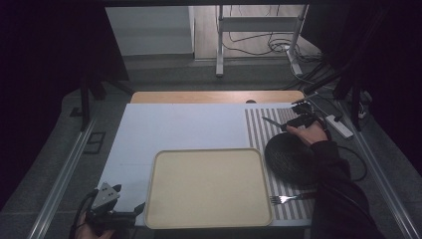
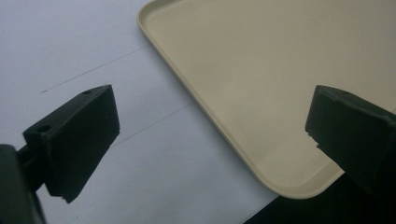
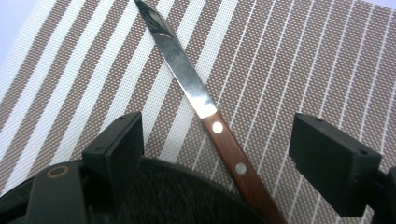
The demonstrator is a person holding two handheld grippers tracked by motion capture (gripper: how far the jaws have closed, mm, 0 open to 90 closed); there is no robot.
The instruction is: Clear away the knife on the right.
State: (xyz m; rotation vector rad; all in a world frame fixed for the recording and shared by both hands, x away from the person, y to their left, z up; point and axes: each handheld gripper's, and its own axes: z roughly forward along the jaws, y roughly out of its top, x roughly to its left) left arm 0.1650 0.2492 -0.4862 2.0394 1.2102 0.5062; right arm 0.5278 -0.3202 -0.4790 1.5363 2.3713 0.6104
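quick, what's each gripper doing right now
left gripper: open, holding nothing, by the tray corner
right gripper: open, knife between the jaws, not gripped

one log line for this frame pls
right gripper: open, over wood-handled steel knife, not gripping | knife: on striped placemat by black round plate | left gripper: open, at beige tray corner

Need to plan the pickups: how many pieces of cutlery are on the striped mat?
2. A knife lies at the mat's far end, between the right gripper's open jaws. A fork lies at the near end, beside the tray. The sleeve may hide more.
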